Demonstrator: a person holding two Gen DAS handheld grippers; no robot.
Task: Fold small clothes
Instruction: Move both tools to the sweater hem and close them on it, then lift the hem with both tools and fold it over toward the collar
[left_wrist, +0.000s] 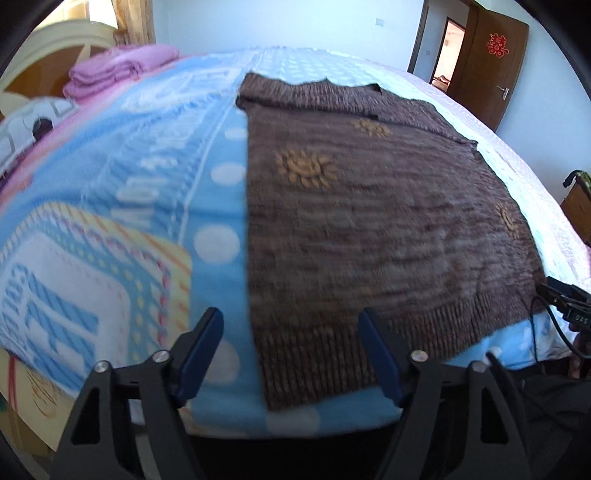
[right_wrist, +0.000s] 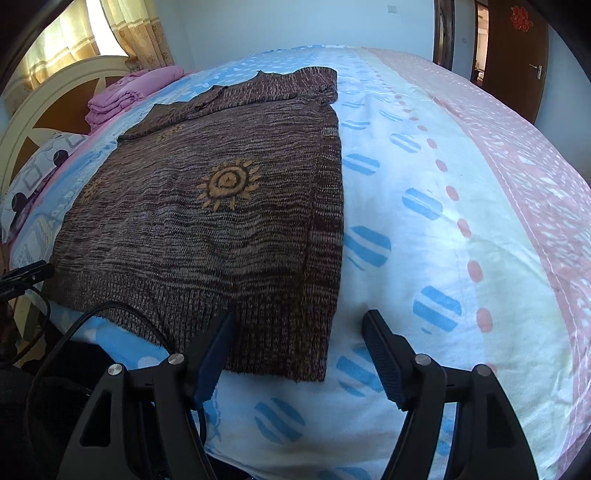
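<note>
A brown knitted sweater (left_wrist: 369, 221) with yellow sun motifs lies flat on the bed, its ribbed hem at the near edge. Above the hem's left corner my left gripper (left_wrist: 290, 314) stands open, the sweater's left edge running between its blue pads. In the right wrist view the same sweater (right_wrist: 203, 240) fills the left half. My right gripper (right_wrist: 300, 314) is open over the hem's right corner, its left finger (right_wrist: 216, 350) above the ribbing and its right finger (right_wrist: 384, 354) above the bare sheet. Neither pair of pads presses on the cloth.
The bed carries a blue patterned blanket (left_wrist: 129, 192) and a white, blue and pink sheet (right_wrist: 461, 184). A stack of folded pink cloths (left_wrist: 110, 74) and a pillow (right_wrist: 37, 177) lie by the headboard (right_wrist: 66, 85). A brown door (left_wrist: 495, 62) stands at the far right. A black cable (right_wrist: 122, 314) crosses the hem.
</note>
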